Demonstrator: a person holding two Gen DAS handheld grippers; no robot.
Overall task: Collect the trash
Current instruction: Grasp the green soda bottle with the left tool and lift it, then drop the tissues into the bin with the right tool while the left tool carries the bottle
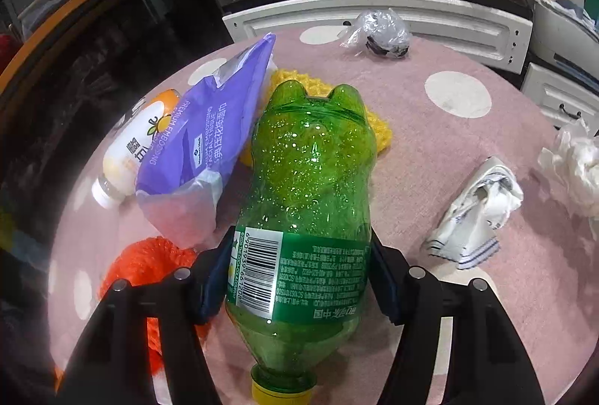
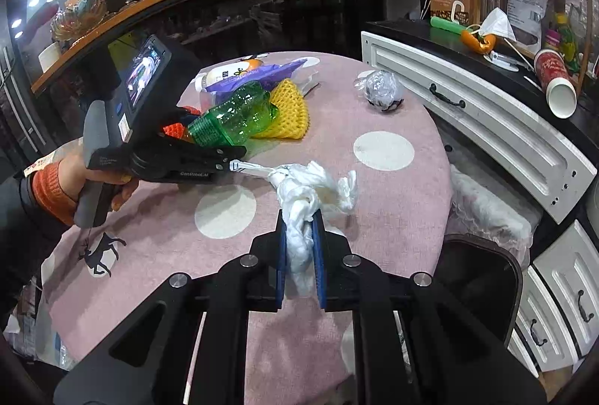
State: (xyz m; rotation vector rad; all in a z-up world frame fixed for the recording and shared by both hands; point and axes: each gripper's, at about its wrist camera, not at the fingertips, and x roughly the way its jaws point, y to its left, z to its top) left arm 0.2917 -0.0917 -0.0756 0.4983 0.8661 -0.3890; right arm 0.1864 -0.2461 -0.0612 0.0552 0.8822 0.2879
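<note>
On the pink, white-spotted tablecloth [image 1: 430,150], the left gripper [image 1: 299,277] is clenched across the labelled middle of a clear green plastic bottle [image 1: 310,180], yellow cap at 6 o'clock, base at 12. A purple plastic tissue pack [image 1: 202,143] lies touching it at 10 o'clock. The right gripper [image 2: 301,255] is clamped on a crumpled white tissue wad [image 2: 303,203], near a crumpled striped white wrapper [image 1: 475,214].

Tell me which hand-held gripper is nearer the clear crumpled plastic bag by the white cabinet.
Hard to call. Left hand-held gripper, around the green plastic bottle, and right hand-held gripper, clamping white tissue, both sit well short of the bag.
</note>
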